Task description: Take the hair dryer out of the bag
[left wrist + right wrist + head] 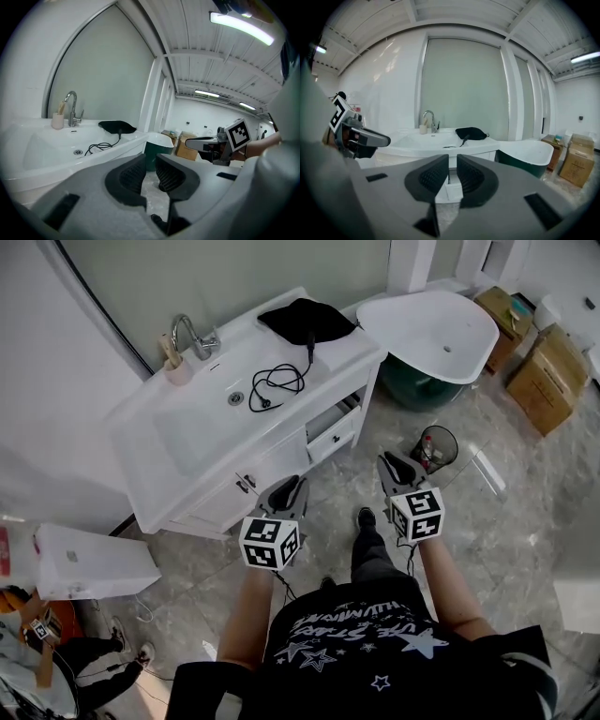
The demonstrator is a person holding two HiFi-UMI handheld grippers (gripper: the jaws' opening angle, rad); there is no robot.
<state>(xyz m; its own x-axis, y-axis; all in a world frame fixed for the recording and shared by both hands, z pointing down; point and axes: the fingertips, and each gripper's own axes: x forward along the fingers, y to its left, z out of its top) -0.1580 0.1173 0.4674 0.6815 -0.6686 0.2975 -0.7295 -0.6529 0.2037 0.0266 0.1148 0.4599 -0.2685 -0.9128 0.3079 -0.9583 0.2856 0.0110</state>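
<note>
Black bag (305, 320) at the tabletop's (246, 341) far right corner, cord (272, 385) trailing out. Left hand-held gripper (296, 484) and right hand-held gripper (389, 461): jaws slightly apart, empty.

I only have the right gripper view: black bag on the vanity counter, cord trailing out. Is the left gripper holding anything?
Observer: No, the left gripper has its jaws slightly apart, nothing between them.
Operator: How near is the right one to the bag?
Observer: Not near. In the head view the right gripper hangs over the floor before the vanity; the bag lies at its far end.
Operator: Anything on that floor?
Observer: A wire wastebasket just beyond the right gripper.
</note>
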